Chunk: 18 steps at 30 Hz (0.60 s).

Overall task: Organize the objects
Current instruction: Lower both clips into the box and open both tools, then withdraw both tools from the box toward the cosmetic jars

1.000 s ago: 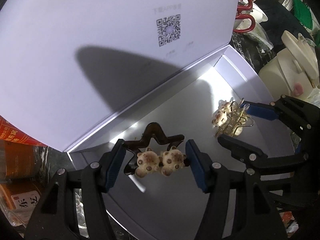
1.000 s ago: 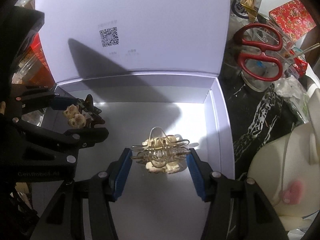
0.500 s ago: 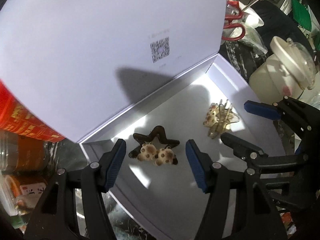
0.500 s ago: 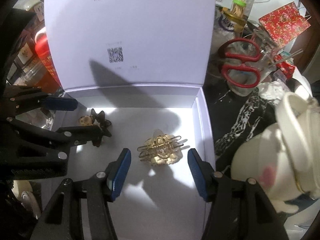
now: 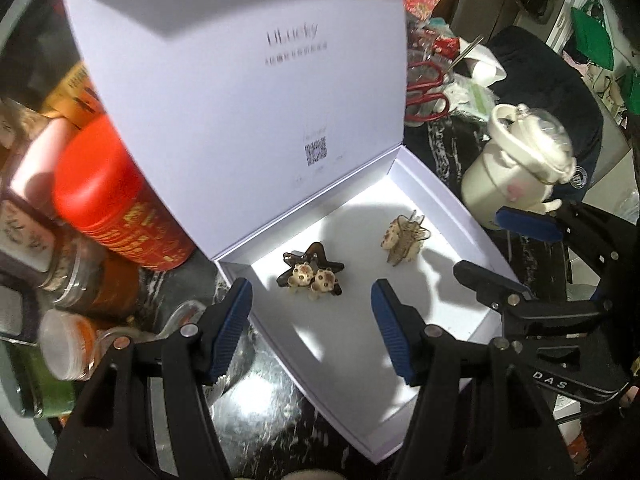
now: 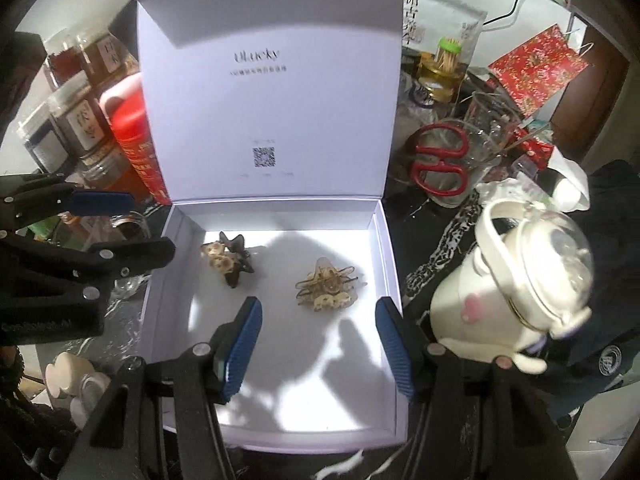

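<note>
Left wrist view: the left tool (image 5: 312, 330) has lifted clear, jaws apart and empty; the dark star clip (image 5: 311, 273) it flanked a second ago lies on the white box (image 5: 352, 364) floor, just beyond the tips.

Right wrist view: the right tool (image 6: 318, 342), jaws just eased apart and empty, has risen off the gold clip (image 6: 326, 285), lying right of the star clip. Both placements look finished.
</note>
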Available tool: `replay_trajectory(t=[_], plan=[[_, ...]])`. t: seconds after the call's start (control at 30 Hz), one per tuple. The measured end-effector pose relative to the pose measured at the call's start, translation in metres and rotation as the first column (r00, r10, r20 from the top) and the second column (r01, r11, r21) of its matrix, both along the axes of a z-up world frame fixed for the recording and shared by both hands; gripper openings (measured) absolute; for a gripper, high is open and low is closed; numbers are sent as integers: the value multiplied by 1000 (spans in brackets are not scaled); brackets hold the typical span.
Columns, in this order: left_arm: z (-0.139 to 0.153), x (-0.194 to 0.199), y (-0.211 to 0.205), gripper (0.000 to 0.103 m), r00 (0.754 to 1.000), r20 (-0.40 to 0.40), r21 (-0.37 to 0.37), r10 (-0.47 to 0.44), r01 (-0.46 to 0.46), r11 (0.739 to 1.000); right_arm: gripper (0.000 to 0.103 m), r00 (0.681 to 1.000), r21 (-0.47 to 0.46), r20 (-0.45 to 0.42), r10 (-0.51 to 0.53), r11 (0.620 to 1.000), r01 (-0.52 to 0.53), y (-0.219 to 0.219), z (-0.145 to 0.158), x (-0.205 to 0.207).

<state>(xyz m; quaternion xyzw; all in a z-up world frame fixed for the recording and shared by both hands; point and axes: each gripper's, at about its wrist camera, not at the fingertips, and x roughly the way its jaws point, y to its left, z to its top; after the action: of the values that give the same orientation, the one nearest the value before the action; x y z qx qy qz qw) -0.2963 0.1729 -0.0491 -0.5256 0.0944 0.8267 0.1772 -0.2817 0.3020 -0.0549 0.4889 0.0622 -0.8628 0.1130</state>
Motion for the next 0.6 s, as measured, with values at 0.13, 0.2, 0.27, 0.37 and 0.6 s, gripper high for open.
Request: replay_trajectory(t=[0.13,0.2,0.27,0.37,0.6], plan=[[22,20,-11,61,999,-33,6,5,-4,1000,61,1000,3,-20,1,1000,-1,-4,15,20],[29,30,-14,61,999,-45,6,5,-5,1000,61,1000,5,-26,0,1000,0,-7,19,29],[35,40,-15,61,998,-58,5,8,-7,1000,61,1000,7,-29,-1,1000,1,-10,25,41],[43,56,-22,61,998,-64,8,15,-15,1000,61,999,9,-34,5,1000,-5,-15,32,57],[57,93,-39,61,996,-80,6,31,-30,1000,61,998,18,-53,21,1000,-20,-27,43,93]])
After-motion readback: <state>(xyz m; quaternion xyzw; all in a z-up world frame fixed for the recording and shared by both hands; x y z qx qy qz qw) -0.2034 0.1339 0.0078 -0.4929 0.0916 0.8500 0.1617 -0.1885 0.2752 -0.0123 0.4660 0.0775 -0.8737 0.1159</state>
